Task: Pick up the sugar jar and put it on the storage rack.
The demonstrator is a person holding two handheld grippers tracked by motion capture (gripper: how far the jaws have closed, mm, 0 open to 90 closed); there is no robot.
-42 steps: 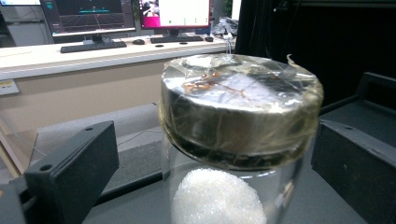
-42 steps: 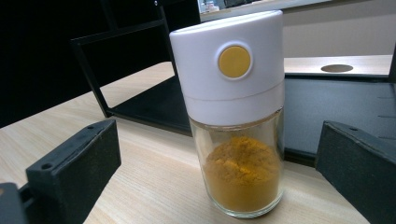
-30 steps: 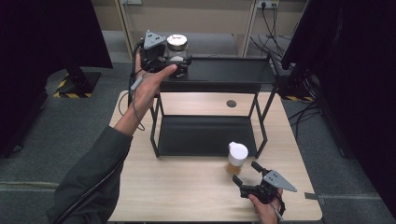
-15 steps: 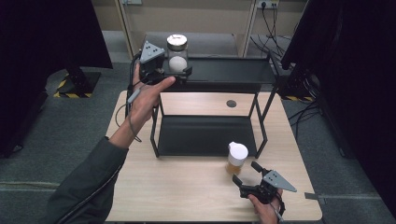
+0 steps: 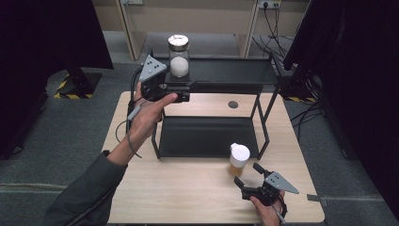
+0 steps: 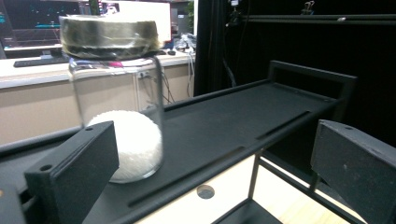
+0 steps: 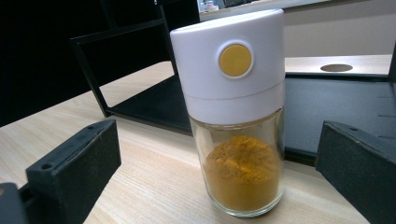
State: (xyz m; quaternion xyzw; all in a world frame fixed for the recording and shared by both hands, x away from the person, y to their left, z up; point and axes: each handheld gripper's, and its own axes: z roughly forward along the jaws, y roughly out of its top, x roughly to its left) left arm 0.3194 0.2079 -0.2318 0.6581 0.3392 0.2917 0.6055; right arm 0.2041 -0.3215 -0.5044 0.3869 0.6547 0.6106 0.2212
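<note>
A glass jar (image 5: 179, 56) with a metal lid and white powder stands upright on the top shelf (image 5: 230, 70) of a black rack. My left gripper (image 5: 187, 91) is open just in front of that shelf and clear of the jar. In the left gripper view the jar (image 6: 116, 121) stands beyond the left jaw, and my left gripper (image 6: 210, 163) holds nothing. A white-capped spice jar (image 5: 239, 159) of orange powder stands on the table. My right gripper (image 5: 246, 173) is open just short of it. The right gripper view has the spice jar (image 7: 238, 116) ahead between the wide jaws of my right gripper (image 7: 219, 172).
The rack's lower tray (image 5: 207, 136) lies behind the spice jar, between black legs (image 5: 263, 127). The wooden table (image 5: 179, 193) has a round hole (image 5: 233, 104) under the top shelf. Dark curtains hang on both sides, and cables lie on the floor at the far right.
My left gripper has let go of the white-powder jar on the top shelf and drawn back toward the person. The right gripper and the spice jar have stayed still.
</note>
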